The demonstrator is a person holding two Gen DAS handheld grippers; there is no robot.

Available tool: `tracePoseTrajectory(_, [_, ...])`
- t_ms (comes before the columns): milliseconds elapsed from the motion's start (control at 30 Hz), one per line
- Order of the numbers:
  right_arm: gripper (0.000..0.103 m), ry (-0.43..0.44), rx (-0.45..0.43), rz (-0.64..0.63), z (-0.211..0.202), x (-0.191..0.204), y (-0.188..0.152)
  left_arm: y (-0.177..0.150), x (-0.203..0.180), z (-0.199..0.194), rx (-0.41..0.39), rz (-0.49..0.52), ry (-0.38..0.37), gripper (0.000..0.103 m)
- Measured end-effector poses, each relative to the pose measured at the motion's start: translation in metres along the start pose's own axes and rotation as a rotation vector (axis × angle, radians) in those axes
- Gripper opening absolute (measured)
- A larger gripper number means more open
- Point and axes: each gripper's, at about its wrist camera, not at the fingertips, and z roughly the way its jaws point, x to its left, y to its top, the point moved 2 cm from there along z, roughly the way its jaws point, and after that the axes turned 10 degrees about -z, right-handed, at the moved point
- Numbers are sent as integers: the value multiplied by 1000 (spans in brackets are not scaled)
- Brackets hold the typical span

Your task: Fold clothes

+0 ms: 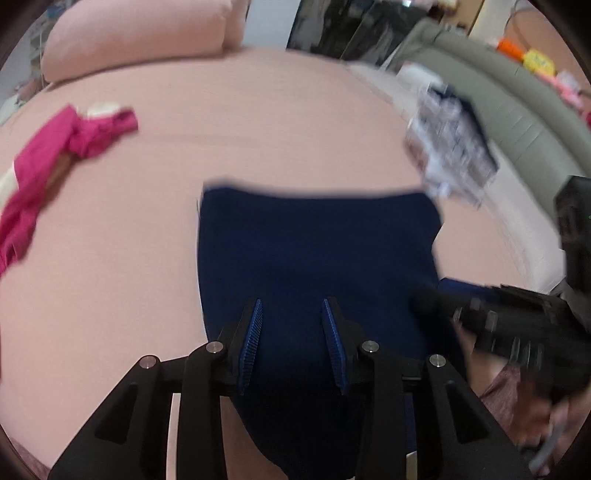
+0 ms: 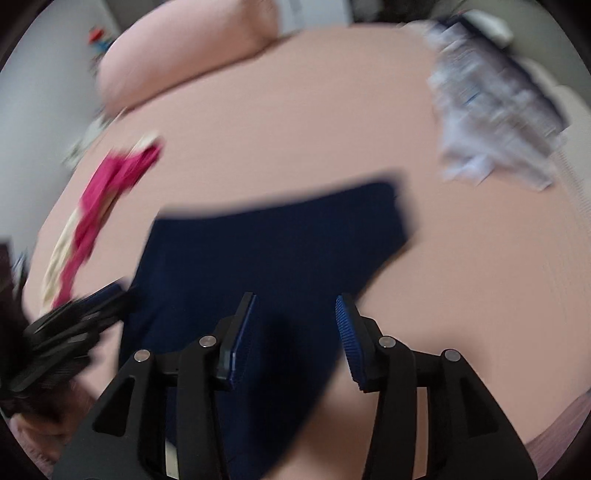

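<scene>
Two claws: left claw (image 1: 292, 308) and right claw (image 2: 295, 302) both spread apart, gripping nothing, above the navy cloth (image 1: 314, 251).
Navy cloth: lies flat on the pink bed (image 1: 240, 122), apparently folded; blur hides detail.
Magenta garment (image 1: 55, 155): crumpled, far left.
Patterned garment (image 1: 450, 144): right edge.
Pillow (image 1: 140, 33): bed's far end.

A navy garment (image 1: 314, 258) lies folded into a flat rectangle at the near middle of the pink bed (image 1: 258, 122), a crumpled magenta garment (image 1: 66, 147) to its far left and a folded patterned white-and-blue one (image 1: 450, 144) to its far right.
</scene>
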Motion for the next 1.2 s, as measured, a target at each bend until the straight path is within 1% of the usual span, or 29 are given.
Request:
tracePoseTrajectory(33, [43, -4, 19, -21, 4, 8, -13, -6, 4, 4, -6, 12, 42, 38])
tracePoseTrajectory(67, [42, -41, 33, -43, 17, 17, -23, -12, 8, 8, -31, 29, 97, 36])
tracePoseTrajectory(100, [42, -62, 31, -58, 21, 21, -32, -15, 11, 9, -41, 38, 100, 35])
tracePoseTrajectory(167, [41, -79, 1, -79, 17, 22, -44, -16, 14, 1, -53, 50, 102, 35])
tracePoseTrajectory(233, [42, -99, -11, -60, 8, 15, -45, -16, 11, -10, -84, 72, 145, 35])
tracePoseTrajectory(267, [43, -109, -15, -45, 2, 11, -45, -17, 11, -17, -103, 59, 163, 35])
tracePoseTrajectory(300, [43, -120, -18, -30, -4, 6, -44, -16, 12, -24, -107, 25, 131, 35])
tracePoseTrajectory(333, [44, -112, -26, -10, -7, 2, -44, -18, 12, -28, -97, -5, 69, 35])
tracePoseTrajectory(367, [45, -81, -40, 8, -11, 3, -47, -19, 10, -31, -85, -32, 11, 35])
tracePoseTrajectory(400, [45, -48, -43, 3, -16, 5, -50, -24, 6, -30, -63, -27, -17, 35])
tracePoseTrajectory(433, [45, -21, -35, -20, -21, 7, -53, -31, 0, -26, -41, 7, 5, 35])
tracePoseTrajectory(467, [45, -15, -17, -49, -23, 10, -56, -37, -4, -21, -20, 42, 32, 35])
tracePoseTrajectory(500, [45, -26, 11, -85, -22, 15, -57, -43, -5, -16, 0, 81, 88, 35])
tracePoseTrajectory(533, [45, -34, 23, -95, -23, 16, -60, -45, -2, -12, 15, 93, 113, 37])
tracePoseTrajectory(567, [44, -38, 22, -86, -26, 14, -64, -45, 5, -15, 17, 75, 99, 37])
tracePoseTrajectory(600, [48, -42, 21, -76, -29, 12, -67, -42, 14, -20, 10, 31, 117, 37])
tracePoseTrajectory(633, [48, -46, 20, -66, -31, 9, -71, -39, 23, -25, 1, -10, 137, 37])
tracePoseTrajectory(700, [48, -54, 18, -46, -36, 4, -78, -38, 37, -36, -21, -60, 180, 39])
tracePoseTrajectory(767, [48, -63, 17, -27, -42, 0, -85, -41, 52, -44, 16, -174, 59, 39])
tracePoseTrajectory(833, [48, -59, 6, -5, -50, -6, -91, -49, 51, -45, 41, -202, -26, 39])
tracePoseTrajectory(900, [50, -4, -24, 12, -43, -15, -82, -56, 50, -46, 64, -225, -102, 40])
tracePoseTrajectory(933, [50, 7, -17, 3, -32, -10, -76, -58, 46, -43, 69, -196, -78, 40])
tracePoseTrajectory(967, [50, -2, 3, -14, -13, -4, -68, -59, 43, -39, 73, -158, -18, 47])
tracePoseTrajectory(1000, [50, -23, 33, -36, 1, -1, -61, -59, 43, -38, 73, -141, 24, 55])
tracePoseTrajectory(1033, [50, -48, 67, -58, 9, 0, -61, -58, 43, -36, 73, -129, 58, 56])
tracePoseTrajectory(1067, [50, -53, 76, -65, 12, -1, -61, -58, 45, -38, 71, -145, 43, 56])
tracePoseTrajectory(1200, [51, -23, 43, -27, 0, -11, -58, -57, 52, -45, 63, -205, -20, 54])
